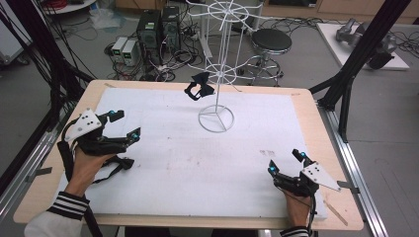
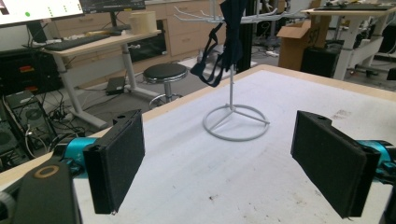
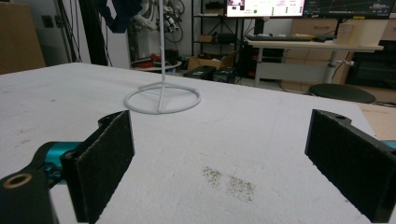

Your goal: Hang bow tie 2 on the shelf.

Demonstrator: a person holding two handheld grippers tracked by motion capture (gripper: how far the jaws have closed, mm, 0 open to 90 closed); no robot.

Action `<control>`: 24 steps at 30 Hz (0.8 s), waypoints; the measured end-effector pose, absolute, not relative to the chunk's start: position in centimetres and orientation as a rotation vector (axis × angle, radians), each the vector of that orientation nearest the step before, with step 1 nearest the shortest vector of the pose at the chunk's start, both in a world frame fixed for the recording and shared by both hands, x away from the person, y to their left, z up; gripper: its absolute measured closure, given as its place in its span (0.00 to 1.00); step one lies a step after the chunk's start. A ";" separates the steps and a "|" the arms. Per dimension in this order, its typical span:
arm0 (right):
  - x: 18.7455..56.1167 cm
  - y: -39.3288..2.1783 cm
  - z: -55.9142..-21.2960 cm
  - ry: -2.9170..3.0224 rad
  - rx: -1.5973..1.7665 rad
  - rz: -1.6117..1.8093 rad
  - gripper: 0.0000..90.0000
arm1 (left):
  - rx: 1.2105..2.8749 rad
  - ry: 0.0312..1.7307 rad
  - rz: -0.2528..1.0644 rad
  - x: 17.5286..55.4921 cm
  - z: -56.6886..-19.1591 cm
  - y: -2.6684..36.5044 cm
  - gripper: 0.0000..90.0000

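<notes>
A white wire rack (image 1: 217,64) stands on its ring base at the back middle of the white mat (image 1: 197,163). A dark garment (image 1: 198,85) hangs from one of its lower arms, seen as dark blue fabric (image 2: 223,42) in the left gripper view and at the top edge (image 3: 120,11) of the right gripper view. My left gripper (image 1: 125,124) rests at the mat's left side, open, jaws wide apart with nothing between them (image 2: 222,158). My right gripper (image 1: 286,162) sits near the front right, also open and empty (image 3: 219,154).
A black stool (image 1: 271,42), computer towers (image 1: 158,27) and tangled cables lie on the floor beyond the table. Black frame posts (image 1: 356,54) rise at the right. A dark smudge (image 3: 229,182) marks the mat in front of the right gripper.
</notes>
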State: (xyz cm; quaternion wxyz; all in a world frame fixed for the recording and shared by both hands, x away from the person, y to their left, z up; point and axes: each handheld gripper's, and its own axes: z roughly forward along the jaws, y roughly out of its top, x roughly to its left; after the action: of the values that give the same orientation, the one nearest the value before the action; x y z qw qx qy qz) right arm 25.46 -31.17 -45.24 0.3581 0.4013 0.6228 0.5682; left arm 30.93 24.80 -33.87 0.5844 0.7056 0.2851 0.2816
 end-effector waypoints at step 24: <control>25.5 -31.1 -45.2 1.615 1.025 1.460 0.08 | 1.784 0.837 0.571 29.4 -33.8 27.6 0.19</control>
State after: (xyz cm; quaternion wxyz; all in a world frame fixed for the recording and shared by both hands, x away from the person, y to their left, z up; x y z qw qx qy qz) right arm 25.52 -31.15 -45.22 0.3594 0.3975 0.6261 0.5664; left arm 29.45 27.56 -33.79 0.5184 0.7436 0.3488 0.2380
